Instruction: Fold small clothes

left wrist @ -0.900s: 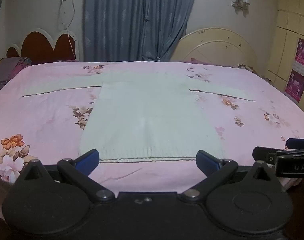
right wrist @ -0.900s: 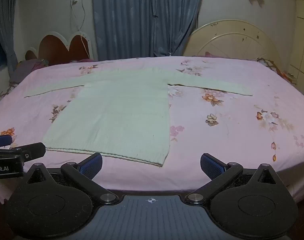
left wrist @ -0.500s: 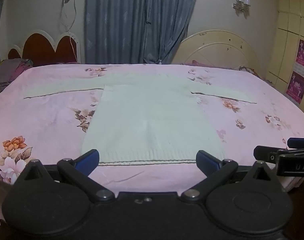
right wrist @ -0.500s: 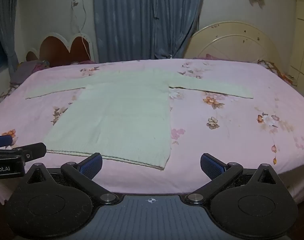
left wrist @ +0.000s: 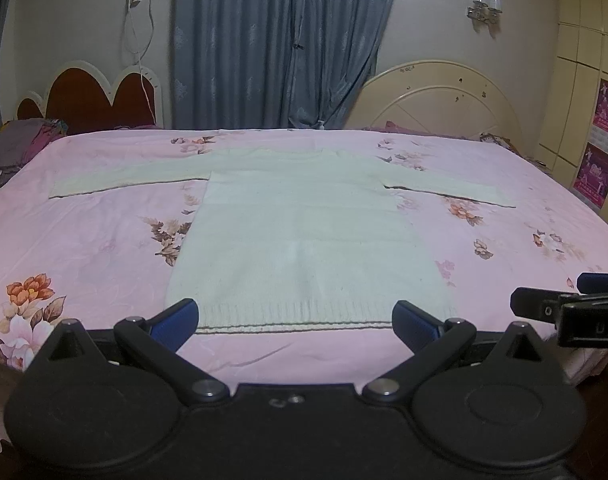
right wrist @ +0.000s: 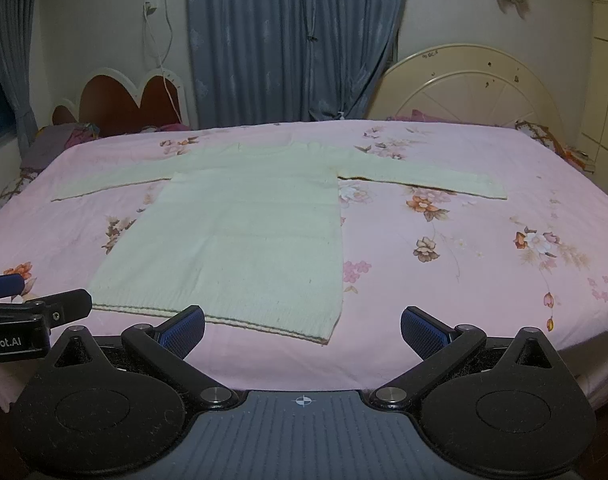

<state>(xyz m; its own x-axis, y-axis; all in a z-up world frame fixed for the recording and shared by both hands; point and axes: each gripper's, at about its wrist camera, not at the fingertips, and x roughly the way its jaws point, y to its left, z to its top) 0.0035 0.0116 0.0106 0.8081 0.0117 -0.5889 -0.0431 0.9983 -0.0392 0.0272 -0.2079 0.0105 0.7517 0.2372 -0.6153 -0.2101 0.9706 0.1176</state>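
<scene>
**Sweater spread flat, no fold begun**

At the far left, the left sleeve [left wrist: 128, 180] lies straight out across the pink floral bedsheet [left wrist: 84, 248], reaching toward the heart-shaped headboard [left wrist: 100, 96]. The left gripper [left wrist: 296, 318] hovers over the near edge of the bed with its jaws as wide apart as they go and nothing between the blue pads; the ribbed hem [left wrist: 304, 320] sits just beyond them, untouched.

In the middle, the pale sweater [left wrist: 304, 240] rests face-flat on the sheet, body square to the near edge, neckline at the far side toward the blue curtain [left wrist: 280, 40]. No layer is doubled over anywhere, so by my reading the folding has not started: both sleeves and the body all remain to be turned in.

Further right, the right sleeve [right wrist: 423, 180] stretches out toward the cream headboard [right wrist: 475, 88]. The right gripper [right wrist: 302, 330] is likewise fully spread and empty, poised off the sweater's near right corner [right wrist: 323, 338]. Whether the knit carries creases across the chest is hard to say in this dim, soft light; it looks like faint banding only.
</scene>
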